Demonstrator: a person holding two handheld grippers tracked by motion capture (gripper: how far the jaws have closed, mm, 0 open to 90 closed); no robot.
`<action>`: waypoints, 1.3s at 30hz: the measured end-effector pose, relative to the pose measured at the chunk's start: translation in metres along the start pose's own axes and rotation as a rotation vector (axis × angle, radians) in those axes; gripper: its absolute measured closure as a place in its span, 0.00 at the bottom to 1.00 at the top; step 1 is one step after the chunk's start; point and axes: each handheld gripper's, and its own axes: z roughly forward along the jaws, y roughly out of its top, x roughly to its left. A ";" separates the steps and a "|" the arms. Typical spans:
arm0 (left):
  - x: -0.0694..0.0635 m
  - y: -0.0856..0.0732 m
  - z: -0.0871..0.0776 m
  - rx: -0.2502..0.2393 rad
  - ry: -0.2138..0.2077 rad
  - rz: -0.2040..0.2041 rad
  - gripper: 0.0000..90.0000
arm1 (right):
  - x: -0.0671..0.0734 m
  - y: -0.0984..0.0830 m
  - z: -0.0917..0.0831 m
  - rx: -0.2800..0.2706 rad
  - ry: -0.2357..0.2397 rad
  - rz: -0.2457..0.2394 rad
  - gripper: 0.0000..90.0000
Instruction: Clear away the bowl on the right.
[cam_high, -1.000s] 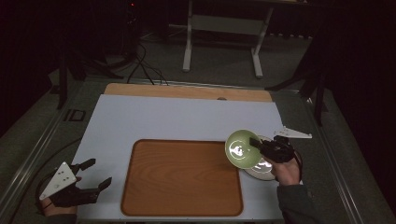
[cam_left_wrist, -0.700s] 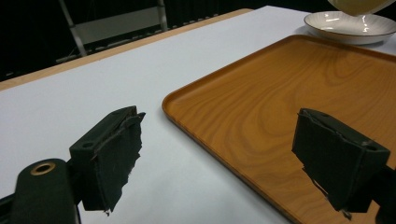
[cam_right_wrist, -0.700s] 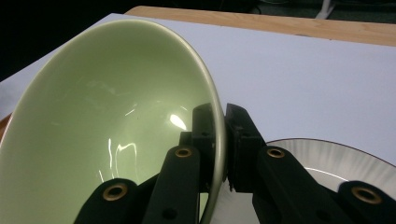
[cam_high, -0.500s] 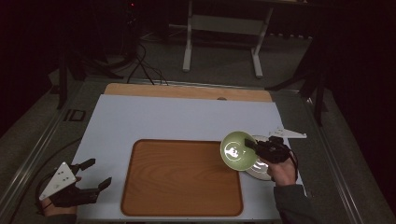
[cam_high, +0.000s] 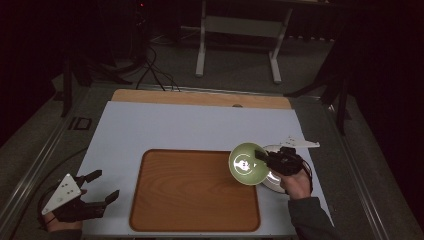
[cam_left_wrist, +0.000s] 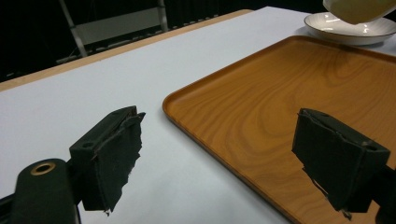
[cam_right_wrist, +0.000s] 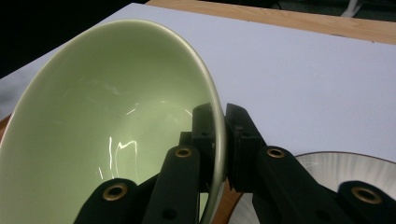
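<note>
Right gripper (cam_high: 265, 158): clamped on the rim of the green bowl (cam_high: 247, 163), one jaw inside the wall, one outside
Green bowl: lifted and tipped on its side, its hollow turned away from the right gripper toward the tray; it hangs over the tray's near right edge and part of the white plate
High view: places the bowl between the wooden tray (cam_high: 195, 190) and the white plate (cam_high: 274, 181), with the person's hand (cam_high: 296, 183) and sleeve just behind the right gripper
Right gripper view: gives the pinch close up, the bowl's rim (cam_right_wrist: 219, 140) passing between the two black jaws; the ribbed plate (cam_right_wrist: 327, 172) lies just beneath and beyond them
Left gripper (cam_high: 100, 187): jaws wide apart, nothing between them, resting off the tray's left corner
Left gripper view: looks across the tray (cam_left_wrist: 289, 98) ahead of its jaws; the plate (cam_left_wrist: 345, 32) sits far beyond, the bowl's underside (cam_left_wrist: 359, 7) just above it
White mat (cam_high: 165, 125): spreads under the tray and both grippers
In the way: the bowl hides part of the plate in the high view
</note>
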 end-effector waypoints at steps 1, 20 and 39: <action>0.000 0.000 0.000 0.000 0.000 0.000 0.17 | 0.001 0.001 0.001 0.002 0.003 -0.005 0.92; 0.000 0.000 -0.001 -0.008 0.003 -0.004 0.17 | 0.025 0.019 0.020 -0.001 0.060 -0.066 0.92; 0.000 0.000 -0.002 -0.013 0.004 -0.003 0.17 | 0.042 0.026 0.038 0.008 0.117 -0.105 0.92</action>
